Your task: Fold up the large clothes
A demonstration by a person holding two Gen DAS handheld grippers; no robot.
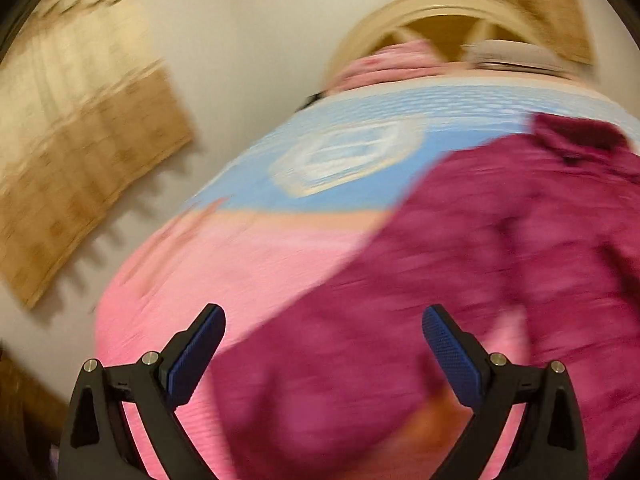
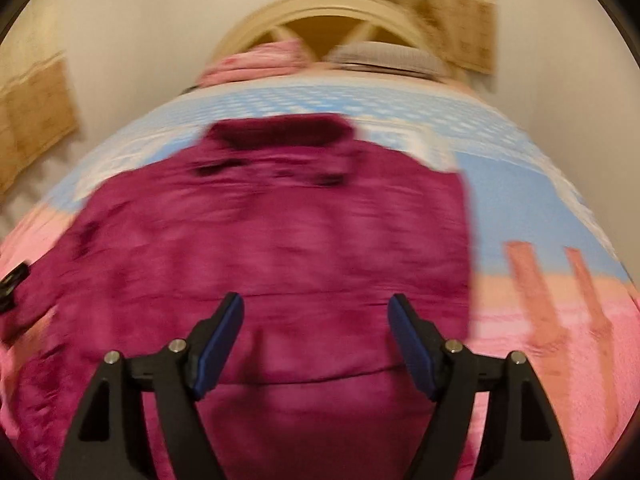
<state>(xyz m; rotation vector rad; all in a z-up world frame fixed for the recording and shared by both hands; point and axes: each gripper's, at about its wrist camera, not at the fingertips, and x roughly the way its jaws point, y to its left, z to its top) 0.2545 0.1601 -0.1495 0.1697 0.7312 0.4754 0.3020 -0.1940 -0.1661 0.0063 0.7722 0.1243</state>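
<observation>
The magenta garment [image 2: 280,220] lies flat on the bed [image 2: 540,200], collar toward the headboard [image 2: 320,12], long axis running away from the 2 grippers. The right gripper [image 2: 316,312] hangs over its near hem, jaws spread, nothing between them. The left gripper [image 1: 324,324], also spread and empty, sits over the garment's left edge. Both frames are blurred; the right looks better centred.
</observation>
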